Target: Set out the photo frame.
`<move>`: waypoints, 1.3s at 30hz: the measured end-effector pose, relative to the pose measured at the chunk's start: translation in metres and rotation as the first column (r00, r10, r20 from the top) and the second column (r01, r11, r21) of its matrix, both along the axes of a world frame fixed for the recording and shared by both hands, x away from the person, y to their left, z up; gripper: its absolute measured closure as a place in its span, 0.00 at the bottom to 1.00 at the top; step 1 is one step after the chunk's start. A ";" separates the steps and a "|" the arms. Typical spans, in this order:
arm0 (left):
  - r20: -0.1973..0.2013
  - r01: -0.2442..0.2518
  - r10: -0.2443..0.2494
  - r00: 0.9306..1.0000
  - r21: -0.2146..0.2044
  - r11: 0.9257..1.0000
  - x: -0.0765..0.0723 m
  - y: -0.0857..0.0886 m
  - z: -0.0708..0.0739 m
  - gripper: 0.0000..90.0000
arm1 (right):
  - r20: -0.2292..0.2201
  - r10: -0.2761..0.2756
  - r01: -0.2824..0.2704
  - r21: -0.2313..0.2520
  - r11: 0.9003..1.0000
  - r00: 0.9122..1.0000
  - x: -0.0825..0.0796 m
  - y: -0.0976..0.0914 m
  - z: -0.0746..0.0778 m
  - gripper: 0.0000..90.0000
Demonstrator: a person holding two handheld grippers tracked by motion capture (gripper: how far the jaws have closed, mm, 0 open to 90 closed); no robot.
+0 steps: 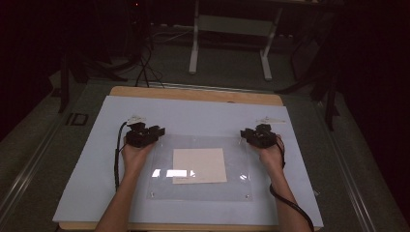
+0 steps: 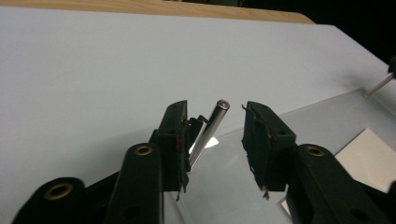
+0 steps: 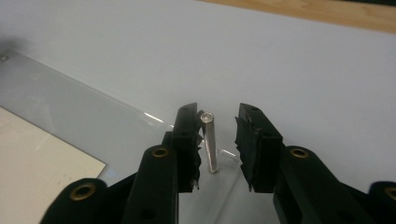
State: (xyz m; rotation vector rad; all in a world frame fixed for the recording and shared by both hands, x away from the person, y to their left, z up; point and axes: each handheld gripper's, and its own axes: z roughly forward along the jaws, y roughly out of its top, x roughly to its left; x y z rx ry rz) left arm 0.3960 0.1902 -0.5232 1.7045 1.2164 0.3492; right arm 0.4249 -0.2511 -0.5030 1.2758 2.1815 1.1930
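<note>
Clear acrylic sheet, left tongs and right tongs apart around corner pins.

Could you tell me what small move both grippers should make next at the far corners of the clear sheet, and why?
Probably close both. The left gripper has its jaws open around a metal pin at the clear sheet's far corner, and the right gripper likewise brackets its own pin. Neither is clamped yet.

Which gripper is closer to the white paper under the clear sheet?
Left, slightly. The left gripper sits just off the paper's far left corner; the right gripper hovers farther out, beyond its far right corner.
</note>
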 end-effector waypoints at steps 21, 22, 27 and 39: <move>0.067 0.004 -0.007 0.998 0.056 0.998 -0.004 -0.002 0.003 0.65 | 0.065 0.011 -0.011 0.001 1.000 0.998 -0.007 -0.005 0.002 0.79; 0.072 0.002 -0.006 0.997 0.059 0.998 -0.004 -0.003 0.003 0.66 | 0.068 0.010 -0.010 0.002 1.000 0.998 -0.007 -0.005 0.002 0.80; 0.084 -0.011 0.003 0.996 0.093 0.996 -0.005 -0.004 0.002 0.68 | 0.075 0.015 -0.015 0.002 1.000 0.997 -0.007 -0.002 0.000 0.86; 0.079 0.002 -0.008 0.997 0.086 0.996 -0.009 -0.003 -0.001 0.75 | 0.083 0.018 -0.019 0.008 1.000 0.996 -0.007 0.002 -0.001 0.93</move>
